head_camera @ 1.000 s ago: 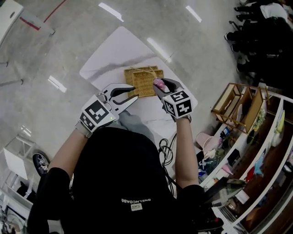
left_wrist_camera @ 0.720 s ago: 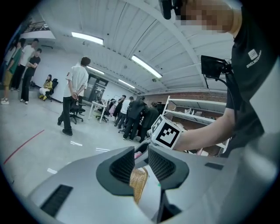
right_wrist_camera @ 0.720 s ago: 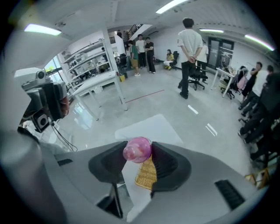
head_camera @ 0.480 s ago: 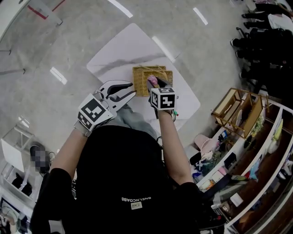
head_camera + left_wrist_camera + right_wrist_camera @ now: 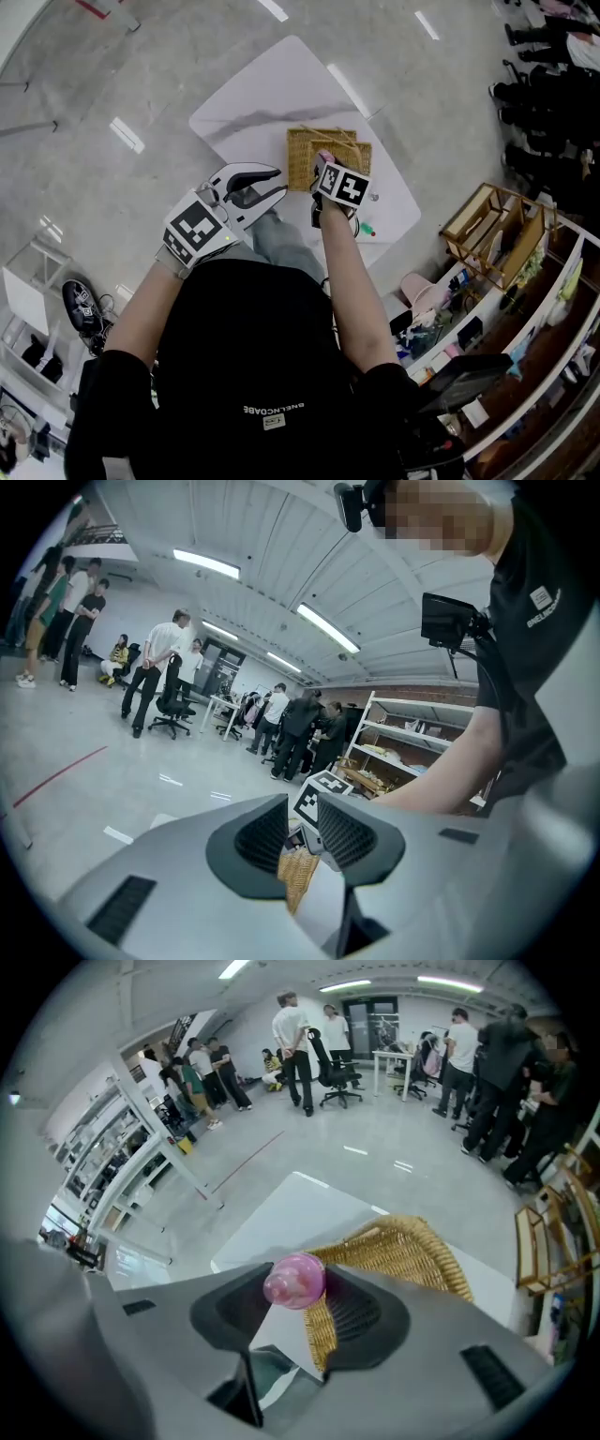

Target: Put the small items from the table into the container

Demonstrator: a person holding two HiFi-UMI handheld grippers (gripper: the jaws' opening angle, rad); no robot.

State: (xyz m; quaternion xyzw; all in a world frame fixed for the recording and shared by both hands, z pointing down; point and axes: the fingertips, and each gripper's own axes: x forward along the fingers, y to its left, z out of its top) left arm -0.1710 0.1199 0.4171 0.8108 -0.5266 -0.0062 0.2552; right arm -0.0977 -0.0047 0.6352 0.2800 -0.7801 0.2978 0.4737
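The counter (image 5: pixel 267 89) is a white slab with faint grey veining, standing on a polished grey floor (image 5: pixel 103 66) that mirrors the ceiling strip lights. A woven wicker basket (image 5: pixel 302 148) sits near its middle. At about 5 o'clock from the basket, a small green item (image 5: pixel 367 228) lies on the bare counter top. Off the counter toward 4 o'clock stand a wooden rack (image 5: pixel 480 225) and a long run of white shelving (image 5: pixel 553 309) crowded with goods. The gripper views show a wide hall with people (image 5: pixel 155 663) standing in groups and an office chair (image 5: pixel 171 705) among them.

The right gripper (image 5: pixel 323 167) points steeply down over the basket, its jaws clamped on a rounded pink item (image 5: pixel 294 1281), which is pinched at the pad tips above the wicker. The left gripper (image 5: pixel 270 185) hangs at 8 o'clock from the basket, over the near counter edge. Its jaws stand a little apart with nothing between them.

A second ago the right gripper held the pink item at the basket's 3 o'clock edge, marker cube facing up. Since then it has rolled and dropped, bringing the item over the basket's middle. The green item, then covered by that gripper, now shows. The left gripper has drifted slightly nearer the basket.
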